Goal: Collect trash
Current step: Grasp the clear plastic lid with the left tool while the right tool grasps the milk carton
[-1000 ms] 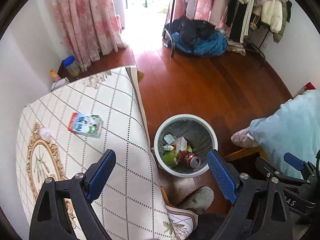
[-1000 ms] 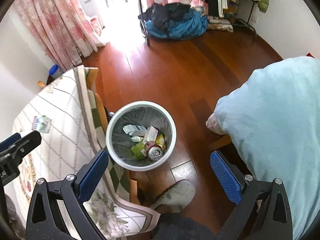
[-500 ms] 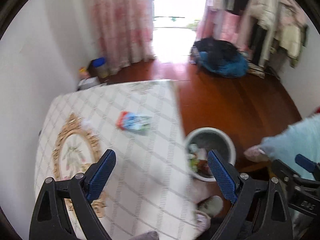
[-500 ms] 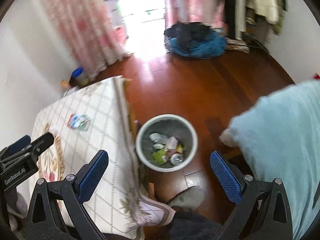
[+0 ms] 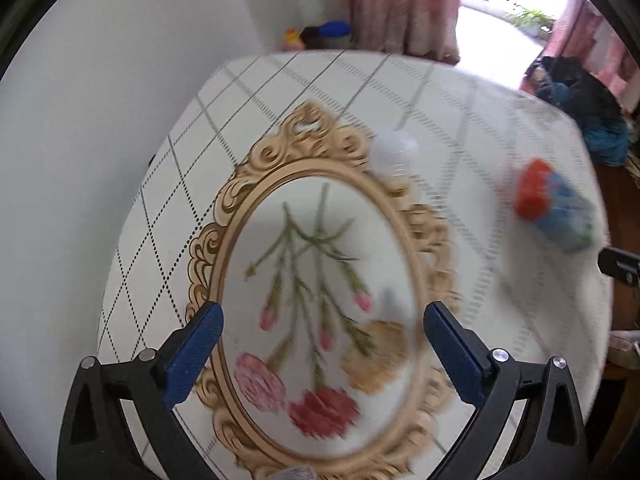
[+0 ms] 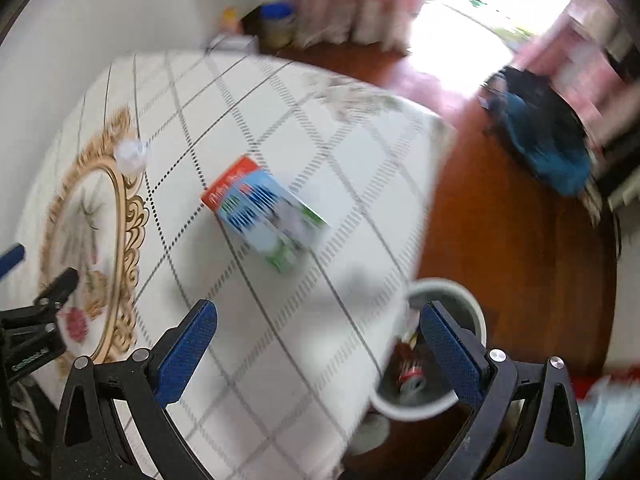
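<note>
A red, blue and white milk carton (image 6: 266, 216) lies on its side on the table's white patterned cloth (image 6: 248, 96); it also shows blurred at the right of the left wrist view (image 5: 554, 206). A small crumpled white wad (image 5: 394, 154) lies by the gold oval print, also seen in the right wrist view (image 6: 132, 154). My left gripper (image 5: 322, 350) is open and empty over the flower print. My right gripper (image 6: 320, 346) is open and empty over the table's near edge, short of the carton. A white trash bin (image 6: 420, 408) with cans and wrappers stands on the floor below the table edge.
A white wall borders the table on the left. Wooden floor (image 6: 500, 248) lies to the right, with a blue and black clothes pile (image 6: 548, 144). A blue-lidded jar (image 6: 278, 24) and pink curtains stand in the far corner. The left gripper's body shows at the left edge of the right wrist view (image 6: 32, 344).
Both grippers have swung left from over the trash bin to over the table. The carton and the white wad now sit much closer. Both stay open and empty.
</note>
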Motion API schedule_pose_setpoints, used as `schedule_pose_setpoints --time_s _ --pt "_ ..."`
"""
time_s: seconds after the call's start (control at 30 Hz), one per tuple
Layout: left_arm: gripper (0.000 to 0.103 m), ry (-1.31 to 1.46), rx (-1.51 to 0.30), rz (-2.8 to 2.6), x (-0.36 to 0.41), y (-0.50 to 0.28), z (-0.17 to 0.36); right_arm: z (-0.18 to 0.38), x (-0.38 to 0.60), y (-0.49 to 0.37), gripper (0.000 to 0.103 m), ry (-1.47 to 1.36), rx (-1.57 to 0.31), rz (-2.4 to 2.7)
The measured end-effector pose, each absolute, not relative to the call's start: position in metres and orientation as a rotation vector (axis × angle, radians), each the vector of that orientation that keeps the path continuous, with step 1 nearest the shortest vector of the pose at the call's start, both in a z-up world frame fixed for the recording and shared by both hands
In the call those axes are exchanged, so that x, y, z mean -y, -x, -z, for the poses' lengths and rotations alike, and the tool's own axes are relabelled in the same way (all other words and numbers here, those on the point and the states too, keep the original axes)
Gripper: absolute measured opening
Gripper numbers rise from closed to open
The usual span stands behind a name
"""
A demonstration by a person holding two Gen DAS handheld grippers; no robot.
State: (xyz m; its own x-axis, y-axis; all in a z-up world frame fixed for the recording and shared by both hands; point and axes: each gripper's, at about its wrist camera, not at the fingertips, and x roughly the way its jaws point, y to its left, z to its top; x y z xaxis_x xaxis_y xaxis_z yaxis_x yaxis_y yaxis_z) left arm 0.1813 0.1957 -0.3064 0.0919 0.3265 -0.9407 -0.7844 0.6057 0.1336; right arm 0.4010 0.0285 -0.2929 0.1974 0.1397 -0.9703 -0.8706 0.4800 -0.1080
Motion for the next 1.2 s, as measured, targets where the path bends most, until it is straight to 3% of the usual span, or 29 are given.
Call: schedule_pose_setpoints --time_s 0.27,0.3,0.33,0.63,0.87,0.97,1.03,1.1,1.2 --pt "0.102 0.475 -1.238 -0.858 -0.22 -0.185 0.326 0.344 -0.102 -0.41 0.101 0.978 -1.243 -0.847" --pt "0.102 0.476 -1.238 -0.854 -0.22 -0.186 0.326 0.346 -0.104 -0.411 0.097 0.975 -1.25 -0.852" --pt "0.102 0.474 -1.234 -0.849 -0.222 -0.187 0.326 0.349 -0.106 -0.411 0.079 0.97 -1.259 -0.853" --pt "0.102 0.509 -1.183 -0.763 -0.243 -0.228 0.312 0.332 -0.075 -0.467 0.072 0.589 -1.38 -0.606" --pt "0.1 0.469 -1.203 -0.722 -0.267 -0.267 0.323 0.341 -0.073 -0.476 0.073 0.573 -1.458 -0.611" --pt "0.086 0.453 -1.205 -0.712 -0.269 -0.271 0.324 0.344 -0.082 -0.467 0.073 0.633 -1.419 -0.635" --pt "0.082 0.456 -1.208 -0.708 -0.267 -0.271 0.324 0.342 -0.086 -0.462 0.073 0.639 -1.404 -0.639" --pt "0.066 0.455 -1.208 -0.704 -0.265 -0.27 0.324 0.341 -0.093 -0.46 0.072 0.643 -1.391 -0.647" --pt "0.051 0.47 -1.212 -0.693 -0.267 -0.272 0.326 0.338 -0.096 -0.459 0.067 0.628 -1.386 -0.661"
